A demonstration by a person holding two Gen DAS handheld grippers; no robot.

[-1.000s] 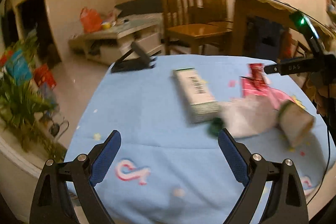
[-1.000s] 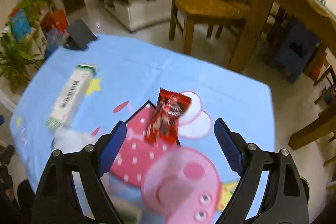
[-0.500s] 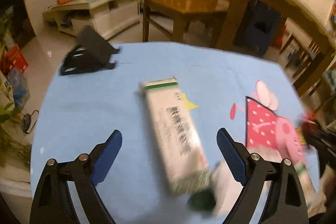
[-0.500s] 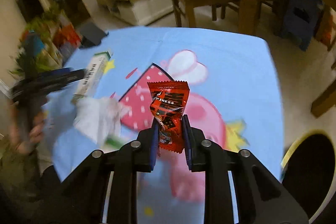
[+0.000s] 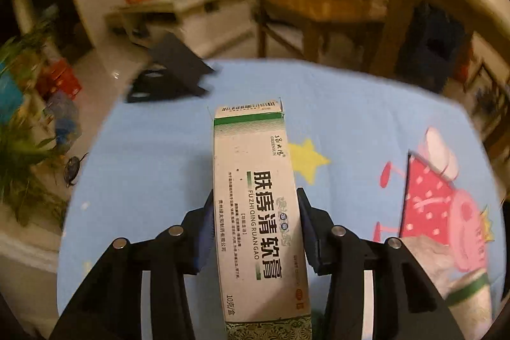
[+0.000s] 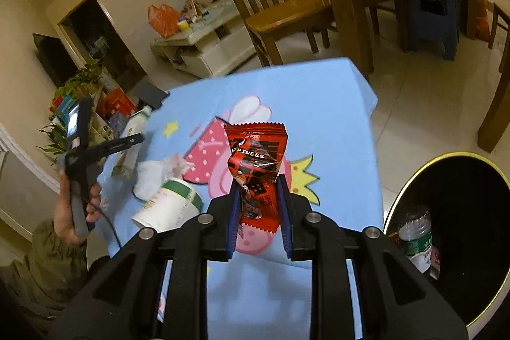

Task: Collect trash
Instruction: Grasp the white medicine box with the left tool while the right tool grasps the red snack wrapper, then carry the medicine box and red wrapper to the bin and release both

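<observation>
desk [image 6: 338, 117]: blue cartoon cloth | bin [image 6: 471, 180]: black, gold-rimmed, just right of desk, bottle inside | left hand-held gripper [image 5: 255, 203]: clamped on ointment box [image 5: 258, 199], "FUZHIQING RUANGAO", above desk | right hand-held gripper [image 6: 258, 182]: pinching red wrapper [image 6: 255, 158], "HAPPINESS", over desk edge

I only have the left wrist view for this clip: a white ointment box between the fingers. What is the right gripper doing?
Observer: The right gripper is shut on a red snack wrapper, held above the blue tablecloth.
Reviewer: Is there a bin anywhere? I see none.
Observer: Yes, a black trash bin with a gold rim stands on the floor beside the table, to the right of that gripper.
Reviewer: Anything in it?
Observer: A clear plastic bottle with a green label lies inside.
Reviewer: What trash is left on the table?
Observer: A white paper cup with a green band lies on its side, next to crumpled tissue.
</observation>
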